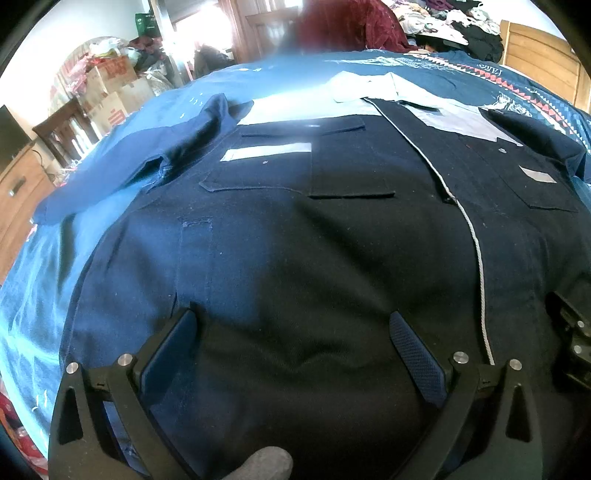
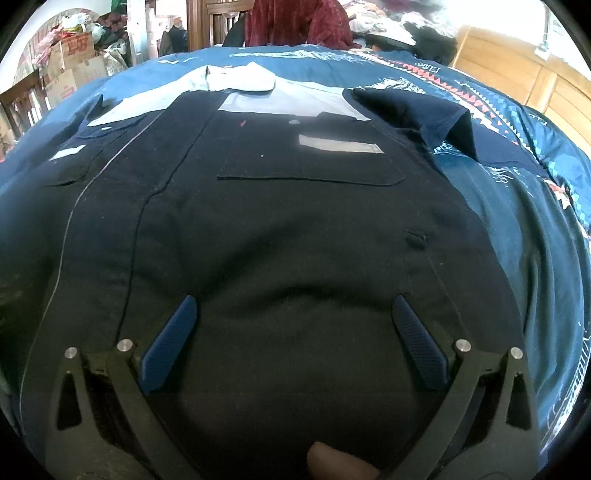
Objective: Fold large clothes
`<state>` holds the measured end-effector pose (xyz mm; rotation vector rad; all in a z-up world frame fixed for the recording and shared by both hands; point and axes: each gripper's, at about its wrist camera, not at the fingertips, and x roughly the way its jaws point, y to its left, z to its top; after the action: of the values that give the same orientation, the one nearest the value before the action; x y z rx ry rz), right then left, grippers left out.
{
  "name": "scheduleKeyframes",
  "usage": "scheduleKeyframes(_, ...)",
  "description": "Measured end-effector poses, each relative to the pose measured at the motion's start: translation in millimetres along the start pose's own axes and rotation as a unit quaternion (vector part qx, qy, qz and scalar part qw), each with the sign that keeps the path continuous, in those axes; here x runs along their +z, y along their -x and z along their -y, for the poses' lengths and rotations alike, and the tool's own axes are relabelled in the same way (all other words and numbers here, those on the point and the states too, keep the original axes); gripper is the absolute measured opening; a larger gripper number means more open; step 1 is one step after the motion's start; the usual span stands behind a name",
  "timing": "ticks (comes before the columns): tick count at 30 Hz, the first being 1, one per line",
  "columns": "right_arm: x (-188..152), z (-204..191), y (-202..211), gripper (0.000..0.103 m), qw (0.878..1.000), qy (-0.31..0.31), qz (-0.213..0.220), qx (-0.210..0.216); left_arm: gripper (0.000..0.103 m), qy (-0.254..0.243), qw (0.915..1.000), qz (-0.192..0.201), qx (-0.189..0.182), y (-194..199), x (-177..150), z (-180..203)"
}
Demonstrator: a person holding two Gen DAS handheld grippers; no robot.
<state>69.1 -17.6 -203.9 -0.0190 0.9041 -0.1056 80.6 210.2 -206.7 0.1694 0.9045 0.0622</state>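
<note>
Cardboard boxes (image 1: 110,88) pile beside a dark wooden chair (image 1: 62,125); a maroon cloth (image 1: 351,26) and a wooden headboard (image 1: 543,59) stand beyond.

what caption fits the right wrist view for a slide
Open right gripper poised over a dark navy work shirt spread front-up on a blue patterned bedspread.

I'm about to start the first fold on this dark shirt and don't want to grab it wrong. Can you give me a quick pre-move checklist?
1. Left gripper open, nothing held: ok.
2. Right gripper open, nothing held: ok.
3. Dark shirt spread front up on the blue bedspread, collar at the far end: ok.
4. Left sleeve laid out to the side: ok.
5. Right sleeve out to the side: ok, though its cuff looks turned up.
6. Bottom hem flat and aligned: cannot tell, out of both views.
</note>
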Motion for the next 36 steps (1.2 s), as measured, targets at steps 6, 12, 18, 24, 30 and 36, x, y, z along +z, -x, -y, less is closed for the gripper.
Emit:
scheduleKeyframes(6, 5, 0, -1, 0.103, 1.000, -0.003, -0.031, -0.004, 0.103, 0.000, 1.0000, 0.000, 0.000, 0, 0, 0)
scheduleKeyframes(12, 7, 0, -3, 0.103, 0.998, -0.004, -0.057, -0.005, 0.103, 0.000, 1.0000, -0.001, 0.001, 0, 0, 0)
scheduleKeyframes(18, 8, 0, -4, 0.103, 0.998, 0.001, -0.066, -0.003, 0.103, -0.002, 1.0000, -0.005, 0.003, -1, 0, 1)
scheduleKeyframes(24, 9, 0, -5, 0.103, 0.997, 0.004, -0.077, 0.004, 0.103, -0.002, 0.9989, -0.047, 0.006, -3, 6, 2)
scheduleKeyframes(30, 11, 1, -6, 0.103, 0.996, 0.006, -0.088, 0.009, 0.103, -0.003, 0.9964, -0.084, 0.010, -3, 10, 2)
scheduleKeyframes(36, 10, 1, -5, 0.103, 0.996, 0.009, -0.092, 0.012, 0.103, -0.007, 0.9977, -0.067, -0.001, -1, 5, -1)
